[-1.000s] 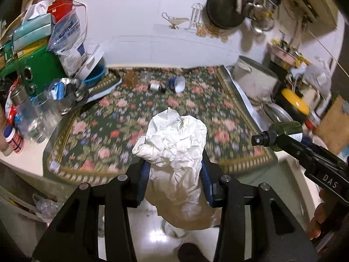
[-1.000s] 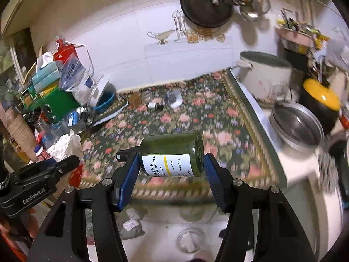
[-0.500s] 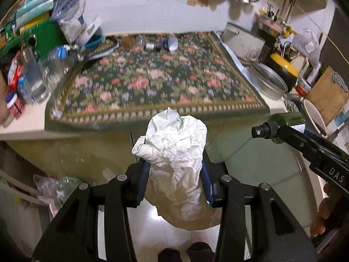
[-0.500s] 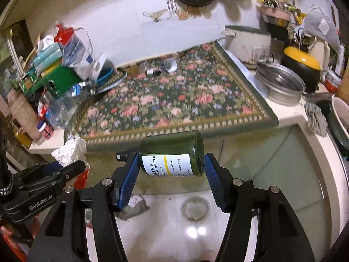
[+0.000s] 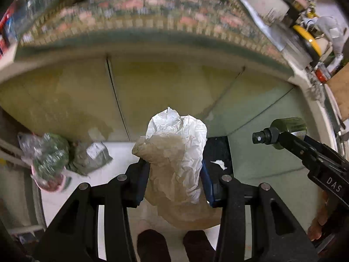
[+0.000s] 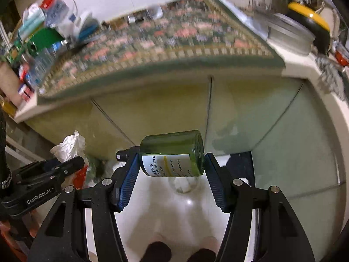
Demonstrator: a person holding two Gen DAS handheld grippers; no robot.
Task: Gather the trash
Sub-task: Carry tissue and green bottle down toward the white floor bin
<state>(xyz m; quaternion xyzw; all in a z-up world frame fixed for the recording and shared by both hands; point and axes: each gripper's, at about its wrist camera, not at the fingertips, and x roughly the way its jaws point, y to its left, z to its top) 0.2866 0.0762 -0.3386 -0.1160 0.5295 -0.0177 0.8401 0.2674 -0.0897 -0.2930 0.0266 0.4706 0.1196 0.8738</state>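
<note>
With both loads clamped and pointed at the floor, roughly midway through, judging by what lies where.

Left gripper (image 5: 174,174): partly closed, pads pressing a crumpled paper wad (image 5: 176,152), centre of the left view, below the cabinet doors (image 5: 163,91).

Right gripper (image 6: 172,174): about half open yet gripping a green bottle (image 6: 172,155) sideways, cap toward frame left, label facing the camera; centre of the right view. Same bottle visible at right edge of the left view (image 5: 288,131).

Done, as far as can be seen: 2 pieces picked up and carried off the counter, now over white floor (image 6: 185,214).

Already lying low at left of the left view: a clear bag of scraps (image 5: 45,152) and a grey wrapper (image 5: 91,155); probably the trash pile, though no bin can be made out for sure. A round clear object (image 6: 185,185) with something white inside sits on the floor directly under the bottle; hard to tell whether jar or trash.

Left to do, by this reading: release of paper and bottle at the pile, then a return for the small items blurred along the top of the floral mat (image 6: 163,43), too smeared to name or count. Feet (image 6: 174,253) visible at bottom centre.
</note>
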